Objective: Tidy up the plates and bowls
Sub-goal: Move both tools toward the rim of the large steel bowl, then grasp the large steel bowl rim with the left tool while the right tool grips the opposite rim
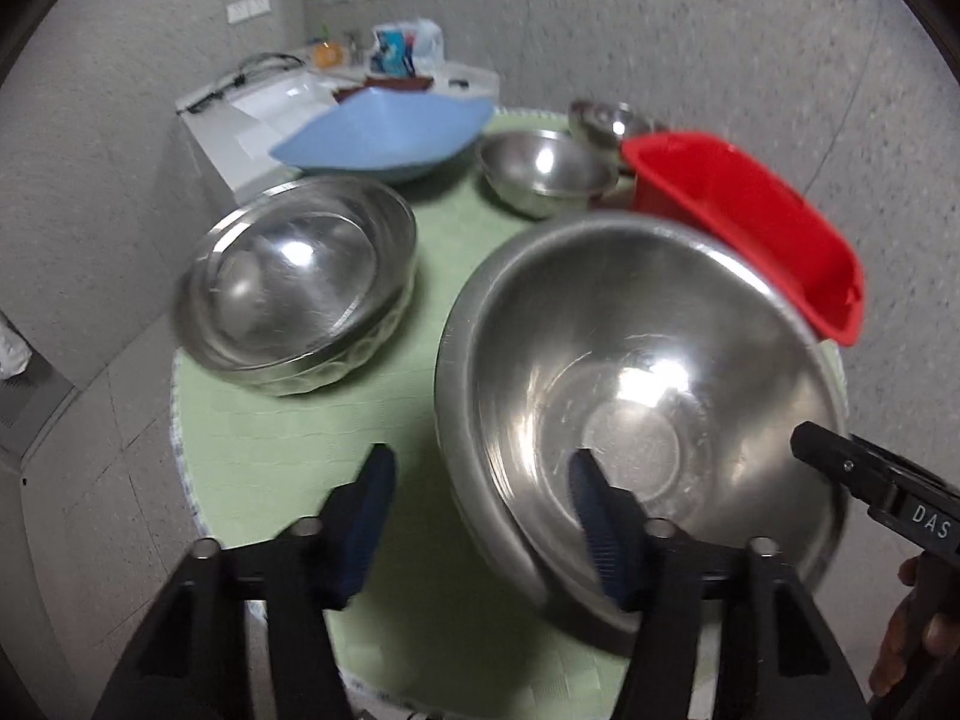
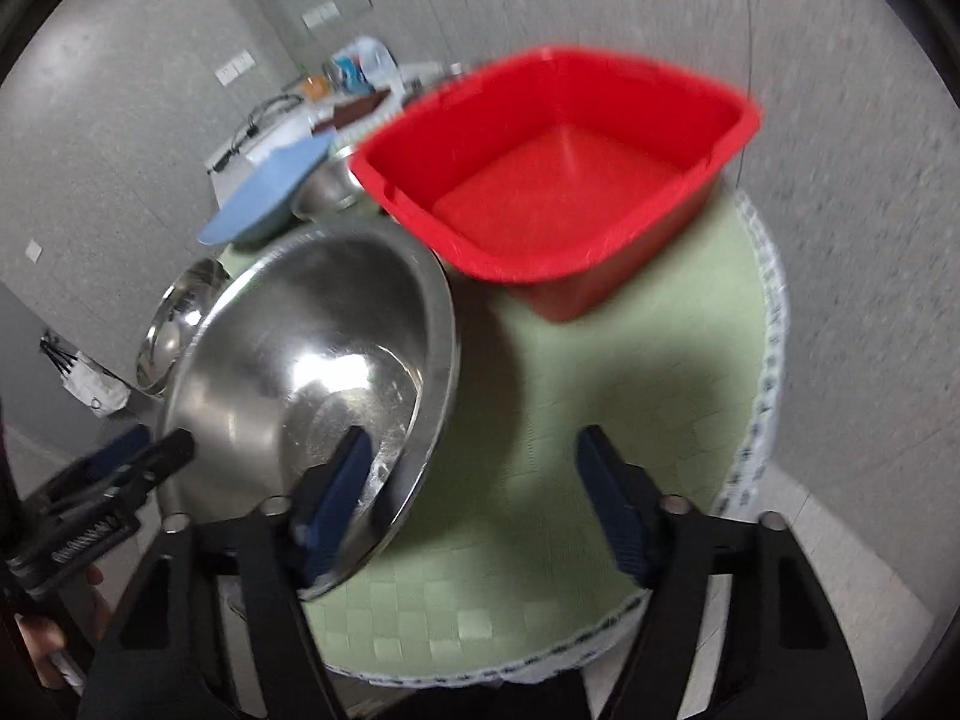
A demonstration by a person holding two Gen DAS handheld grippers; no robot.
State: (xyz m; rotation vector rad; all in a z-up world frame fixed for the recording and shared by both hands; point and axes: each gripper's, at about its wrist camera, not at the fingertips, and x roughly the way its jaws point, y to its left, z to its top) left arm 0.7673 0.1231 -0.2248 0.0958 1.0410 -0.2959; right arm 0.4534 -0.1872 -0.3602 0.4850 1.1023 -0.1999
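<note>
The large round stainless-steel bowl [image 1: 648,384] sits between both open hand-held grippers, its 8 o'clock rim straddled by the left [image 1: 483,531], its 4 o'clock rim by the right [image 2: 474,504]

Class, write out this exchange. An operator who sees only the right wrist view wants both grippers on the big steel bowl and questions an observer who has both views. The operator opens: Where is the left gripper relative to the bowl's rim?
Observer: The left gripper straddles the big steel bowl at its near rim, one pad inside and one over the green mat. Neither presses.
Operator: How many small bowls are beyond the red tub?
Observer: Two small steel bowls beside the red tub; your view shows only one.
Operator: Does the left-hand bowl touch mine?
Observer: No. The left-hand bowl stands apart, with mat between.
</note>
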